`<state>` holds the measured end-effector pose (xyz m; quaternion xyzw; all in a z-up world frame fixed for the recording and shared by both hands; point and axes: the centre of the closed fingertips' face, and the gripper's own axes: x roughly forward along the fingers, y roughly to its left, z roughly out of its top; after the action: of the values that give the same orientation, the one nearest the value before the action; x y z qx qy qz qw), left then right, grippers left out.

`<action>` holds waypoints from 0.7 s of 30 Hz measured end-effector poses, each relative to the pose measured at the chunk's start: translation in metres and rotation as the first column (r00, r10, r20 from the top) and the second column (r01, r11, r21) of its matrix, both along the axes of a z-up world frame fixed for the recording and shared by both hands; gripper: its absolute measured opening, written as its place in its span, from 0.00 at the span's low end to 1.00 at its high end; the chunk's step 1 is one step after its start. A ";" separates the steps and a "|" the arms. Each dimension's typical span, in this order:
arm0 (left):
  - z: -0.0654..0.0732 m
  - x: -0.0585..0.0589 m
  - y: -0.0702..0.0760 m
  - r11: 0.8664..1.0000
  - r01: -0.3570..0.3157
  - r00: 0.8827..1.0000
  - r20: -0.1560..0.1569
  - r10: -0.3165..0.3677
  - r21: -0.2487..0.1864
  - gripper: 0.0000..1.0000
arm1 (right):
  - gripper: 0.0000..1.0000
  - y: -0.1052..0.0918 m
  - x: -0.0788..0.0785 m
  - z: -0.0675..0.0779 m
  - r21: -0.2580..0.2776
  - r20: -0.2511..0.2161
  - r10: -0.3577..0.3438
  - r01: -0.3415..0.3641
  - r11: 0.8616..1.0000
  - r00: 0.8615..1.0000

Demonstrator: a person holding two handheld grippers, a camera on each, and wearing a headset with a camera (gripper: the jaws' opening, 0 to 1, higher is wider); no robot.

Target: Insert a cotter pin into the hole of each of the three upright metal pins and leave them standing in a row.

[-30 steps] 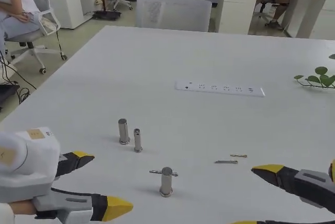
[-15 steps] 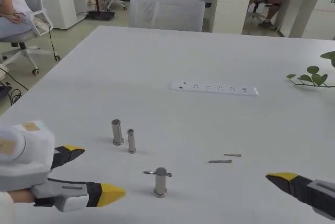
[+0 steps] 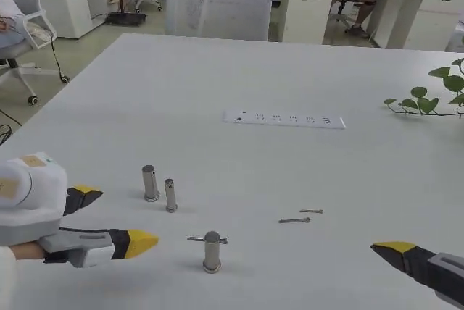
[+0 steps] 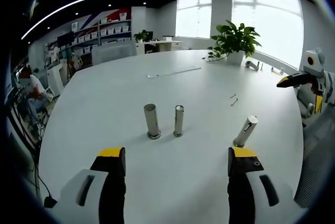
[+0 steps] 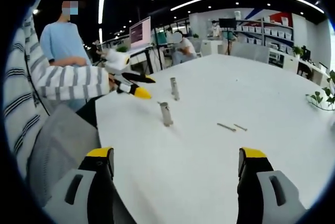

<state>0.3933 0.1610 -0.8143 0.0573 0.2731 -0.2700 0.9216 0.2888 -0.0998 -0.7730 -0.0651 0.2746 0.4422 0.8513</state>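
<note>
Head view: from above the near edge of the white table (image 3: 239, 85), facing forward and down along it; the metal pins (image 3: 170, 195) sit near, low in frame.
Left gripper view: low over the table at the person's left, facing across the pins toward a potted plant (image 4: 235, 38).
Right gripper view: low at the right, facing back toward the striped sleeve (image 5: 73, 82).
Shared: all three take in the pins and the loose cotter pins (image 3: 293, 220); the left gripper view catches the right gripper (image 4: 301, 90), the right gripper view the left gripper (image 5: 145, 86).
</note>
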 end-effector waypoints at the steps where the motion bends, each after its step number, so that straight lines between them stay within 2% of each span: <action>1: 0.000 0.002 0.001 1.000 -0.002 1.000 0.001 0.002 0.002 0.78 | 1.00 -0.001 0.000 0.000 -0.003 0.001 -0.004 0.004 1.000 1.000; 8: -0.002 0.022 0.002 0.999 -0.025 1.000 0.016 0.024 0.021 0.71 | 1.00 -0.006 -0.001 -0.001 -0.005 -0.007 -0.027 0.027 1.000 1.000; 15: -0.005 0.035 -0.003 1.000 -0.019 1.000 0.018 0.019 0.018 0.64 | 1.00 -0.009 -0.001 -0.004 -0.019 -0.014 -0.028 0.028 0.999 1.000; 18: -0.005 0.041 -0.002 0.999 -0.021 1.000 0.021 0.020 0.025 0.58 | 1.00 -0.009 -0.001 -0.004 -0.019 -0.017 -0.030 0.030 0.999 0.999; 21: -0.004 0.047 -0.001 0.999 -0.037 0.999 0.019 0.037 -0.005 0.54 | 1.00 -0.010 -0.001 -0.004 -0.020 -0.016 -0.030 0.030 0.999 0.999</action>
<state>0.4404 0.1604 -0.8183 0.0528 0.2649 -0.2530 0.9290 0.2876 -0.1094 -0.7765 -0.0659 0.2868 0.4272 0.8549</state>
